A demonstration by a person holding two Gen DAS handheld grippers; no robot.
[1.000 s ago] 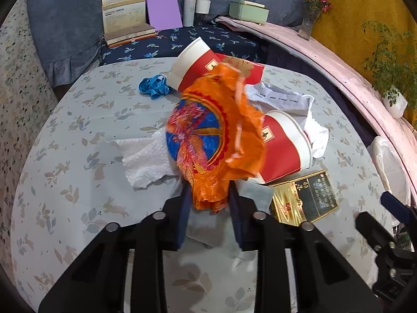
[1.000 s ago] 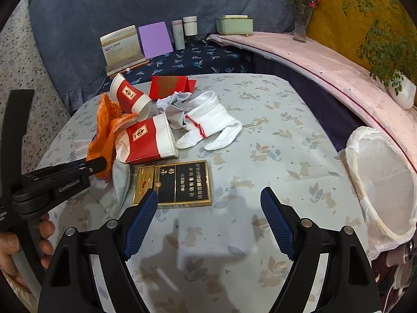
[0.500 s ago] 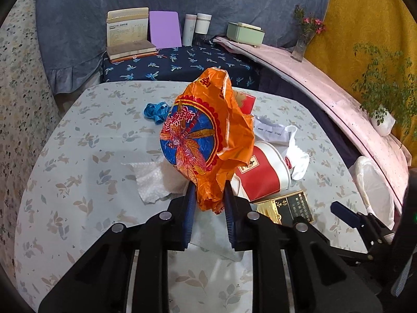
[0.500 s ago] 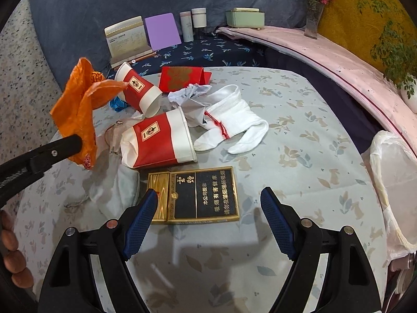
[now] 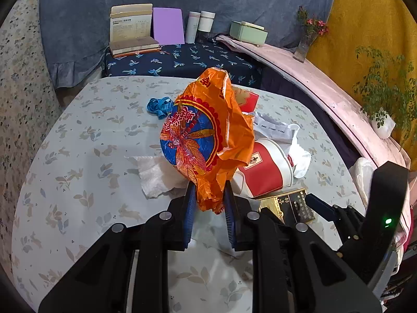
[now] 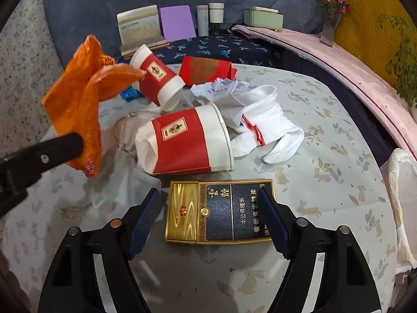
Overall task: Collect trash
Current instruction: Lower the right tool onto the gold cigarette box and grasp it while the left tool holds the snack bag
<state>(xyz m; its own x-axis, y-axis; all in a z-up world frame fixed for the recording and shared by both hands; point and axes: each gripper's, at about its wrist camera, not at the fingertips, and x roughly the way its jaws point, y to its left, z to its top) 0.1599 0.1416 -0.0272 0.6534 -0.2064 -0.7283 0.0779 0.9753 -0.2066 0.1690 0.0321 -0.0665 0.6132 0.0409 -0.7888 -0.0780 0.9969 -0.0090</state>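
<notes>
orange plastic bag point(image 5: 208, 140): crumpled, lifted | gold-and-black cigarette box point(image 6: 220, 211): flat on table

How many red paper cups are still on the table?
2. One cup lies on its side just behind the gold box; the other cup is tipped farther back, beside the red envelope. The orange bag hides the far cup in the left view.

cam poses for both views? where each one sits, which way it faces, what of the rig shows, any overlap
Left wrist: on the left gripper, aimed down over the table; its fingers pinch an orange bag; the right gripper shows lower right.
Right wrist: on the right gripper, aimed down at a gold box between its closing jaws, no contact visible; the left gripper shows at left.
Shared: bag, red cup, gold box, table.
</notes>
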